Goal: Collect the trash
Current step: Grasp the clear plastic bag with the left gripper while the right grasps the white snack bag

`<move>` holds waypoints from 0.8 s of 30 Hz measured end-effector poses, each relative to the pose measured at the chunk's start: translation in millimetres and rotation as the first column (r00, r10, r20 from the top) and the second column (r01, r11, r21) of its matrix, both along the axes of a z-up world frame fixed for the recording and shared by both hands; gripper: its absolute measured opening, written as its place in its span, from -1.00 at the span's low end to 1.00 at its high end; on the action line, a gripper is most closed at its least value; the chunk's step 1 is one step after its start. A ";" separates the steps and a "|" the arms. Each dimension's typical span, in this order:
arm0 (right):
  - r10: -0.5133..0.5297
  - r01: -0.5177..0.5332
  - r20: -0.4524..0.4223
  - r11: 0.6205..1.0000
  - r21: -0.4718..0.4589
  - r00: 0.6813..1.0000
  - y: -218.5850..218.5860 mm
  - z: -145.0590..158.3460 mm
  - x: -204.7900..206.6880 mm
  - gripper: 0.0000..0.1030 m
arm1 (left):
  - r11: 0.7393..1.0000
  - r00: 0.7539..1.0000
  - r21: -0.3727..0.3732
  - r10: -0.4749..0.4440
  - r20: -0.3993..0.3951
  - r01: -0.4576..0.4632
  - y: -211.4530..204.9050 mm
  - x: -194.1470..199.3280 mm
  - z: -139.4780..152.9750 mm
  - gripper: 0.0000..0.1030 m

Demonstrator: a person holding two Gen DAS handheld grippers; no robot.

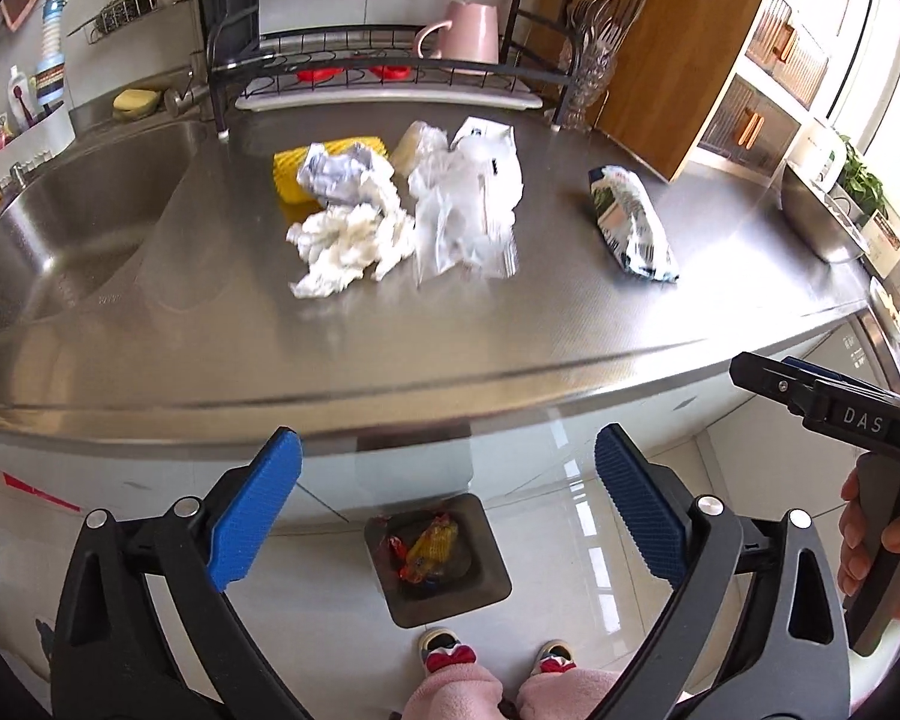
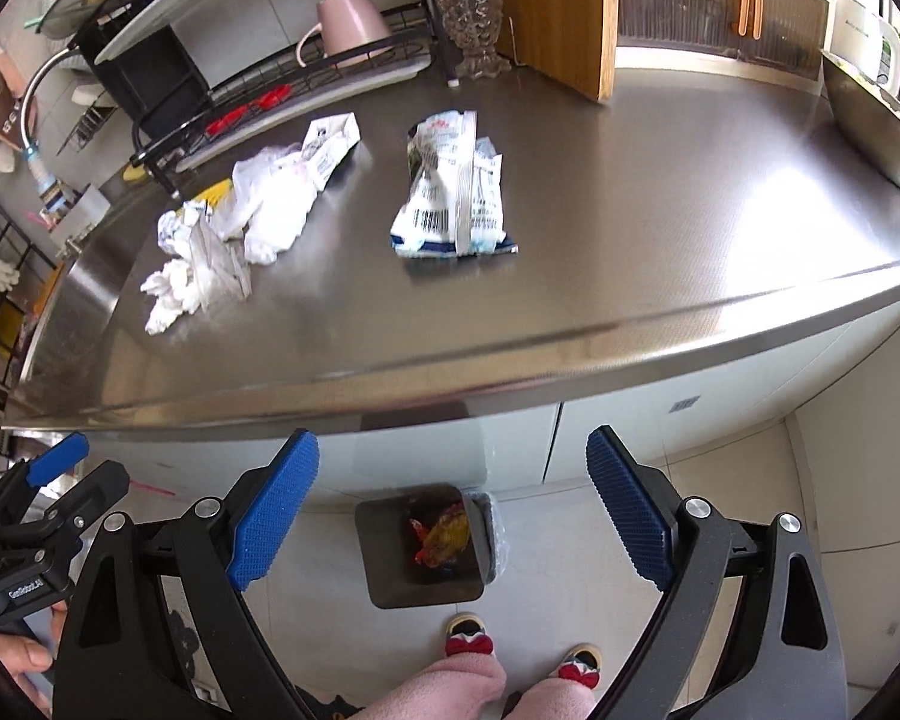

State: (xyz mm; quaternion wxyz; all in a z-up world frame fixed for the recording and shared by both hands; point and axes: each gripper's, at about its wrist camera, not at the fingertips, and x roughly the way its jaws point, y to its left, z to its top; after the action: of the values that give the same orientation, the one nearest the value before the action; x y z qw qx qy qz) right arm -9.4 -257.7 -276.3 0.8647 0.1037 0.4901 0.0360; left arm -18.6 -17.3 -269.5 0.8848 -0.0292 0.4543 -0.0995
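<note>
Trash lies on the steel counter: a crumpled white tissue, crumpled printed paper, a yellow foam piece, clear plastic bags and a white and blue snack bag. The snack bag and the pile also show in the right wrist view. A dark bin on the floor holds red and yellow wrappers. My left gripper is open and empty, held before the counter edge above the bin. My right gripper is open and empty beside it.
A sink is at the left. A dish rack with a pink mug stands at the back, beside a glass cutlery holder and a wooden board. A steel tray sits at the right. My feet stand by the bin.
</note>
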 end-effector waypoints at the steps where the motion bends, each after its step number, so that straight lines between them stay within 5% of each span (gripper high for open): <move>1: -0.006 0.006 0.012 1.000 0.000 1.000 -2.6 5.6 4.6 0.78 | 1.000 1.000 -0.007 -0.007 0.009 0.007 -1.1 6.1 7.7 0.81; 11: -0.017 0.018 0.079 1.000 -0.012 0.997 -13.5 39.1 67.5 0.78 | 0.998 0.996 -0.002 -0.059 0.061 0.060 -29.7 65.2 37.6 0.84; 19: 0.002 0.001 0.057 0.999 -0.051 0.998 -7.0 32.7 118.4 0.77 | 0.999 0.998 -0.009 -0.046 0.035 0.046 -34.3 110.8 28.9 0.83; 24: -0.008 0.008 0.006 0.998 -0.062 1.000 -6.0 12.3 142.9 0.74 | 0.999 0.999 -0.002 -0.038 -0.026 0.038 -34.9 129.4 10.4 0.45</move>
State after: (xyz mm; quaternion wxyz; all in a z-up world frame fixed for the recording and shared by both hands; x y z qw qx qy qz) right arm 133.5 -263.8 -264.1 0.8691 0.0788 0.4880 0.0179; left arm 110.7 -52.2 -259.1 0.8768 -0.0223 0.4660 -0.1164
